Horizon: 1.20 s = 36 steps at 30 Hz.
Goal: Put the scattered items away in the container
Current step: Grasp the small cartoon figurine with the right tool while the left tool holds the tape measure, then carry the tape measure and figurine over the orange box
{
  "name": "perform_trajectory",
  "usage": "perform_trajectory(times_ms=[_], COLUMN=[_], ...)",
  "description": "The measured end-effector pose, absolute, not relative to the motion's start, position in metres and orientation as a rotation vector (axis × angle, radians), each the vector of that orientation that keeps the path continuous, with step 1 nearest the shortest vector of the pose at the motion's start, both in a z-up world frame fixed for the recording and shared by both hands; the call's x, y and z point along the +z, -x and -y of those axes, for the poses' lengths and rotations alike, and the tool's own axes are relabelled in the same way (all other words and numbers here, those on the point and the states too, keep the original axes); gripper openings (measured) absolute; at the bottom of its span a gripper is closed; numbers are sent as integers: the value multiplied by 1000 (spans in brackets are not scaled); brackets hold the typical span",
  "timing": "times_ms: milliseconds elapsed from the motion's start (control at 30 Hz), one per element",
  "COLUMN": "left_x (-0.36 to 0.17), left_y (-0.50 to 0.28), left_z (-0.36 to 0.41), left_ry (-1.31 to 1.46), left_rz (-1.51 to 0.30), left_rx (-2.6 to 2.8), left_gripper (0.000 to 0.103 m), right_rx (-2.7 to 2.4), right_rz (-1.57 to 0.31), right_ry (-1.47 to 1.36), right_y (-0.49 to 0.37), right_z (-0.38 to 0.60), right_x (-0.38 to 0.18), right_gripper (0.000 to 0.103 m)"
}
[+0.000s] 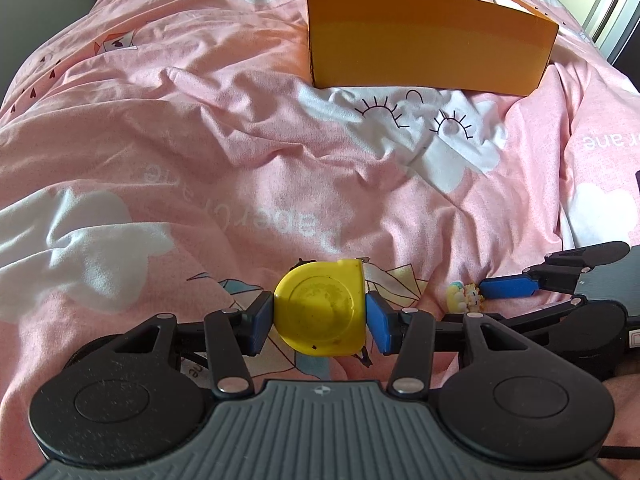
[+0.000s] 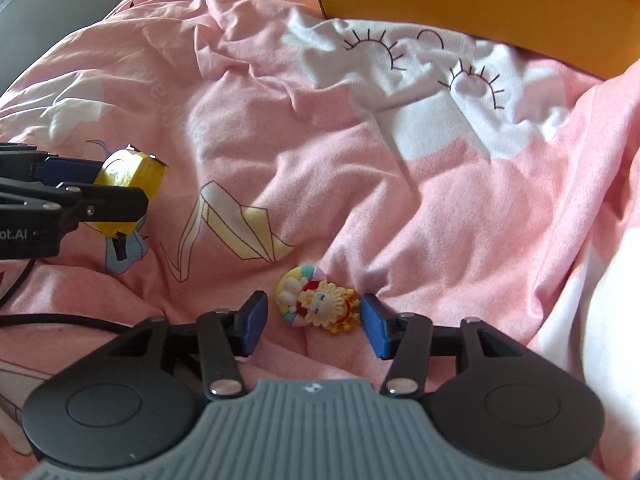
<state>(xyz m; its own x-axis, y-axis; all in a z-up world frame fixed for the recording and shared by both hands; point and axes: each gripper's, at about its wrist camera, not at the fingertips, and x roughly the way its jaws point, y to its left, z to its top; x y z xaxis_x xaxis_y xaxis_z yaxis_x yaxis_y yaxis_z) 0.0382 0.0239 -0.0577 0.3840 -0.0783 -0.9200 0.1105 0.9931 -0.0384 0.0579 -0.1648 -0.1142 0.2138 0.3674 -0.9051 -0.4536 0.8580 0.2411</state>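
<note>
The left gripper (image 1: 319, 312) pinched the hard, light-looking yellow tape measure (image 1: 322, 309) across its flat sides, while the right gripper (image 2: 313, 322) stood apart around a small, probably rigid figurine (image 2: 318, 305).

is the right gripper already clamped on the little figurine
No: in the right wrist view the right gripper is open, its blue pads on either side of the figurine, which lies on the pink bedding.

Yellow tape measure (image 1: 320, 312) between blue pads (image 1: 378, 322)
</note>
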Motion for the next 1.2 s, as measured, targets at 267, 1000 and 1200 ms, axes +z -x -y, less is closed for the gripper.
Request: perform_trajectory(times_ms=[267, 1000, 1200], left_x=[-64, -35, -18], left_y=[-44, -49, -61], left_z=[-23, -17, -17], left_ry=[-28, -50, -44], left_rz=[-1187, -1056, -1008], left_rx=[-130, -189, -216], left_gripper=[57, 57, 57], right_rx=[565, 538, 542], right_rz=[-1204, -1040, -987], right_ry=[101, 66, 28], right_y=[-58, -65, -77], right_z=[164, 181, 190], right_x=[-113, -61, -41], right_gripper=[46, 36, 36])
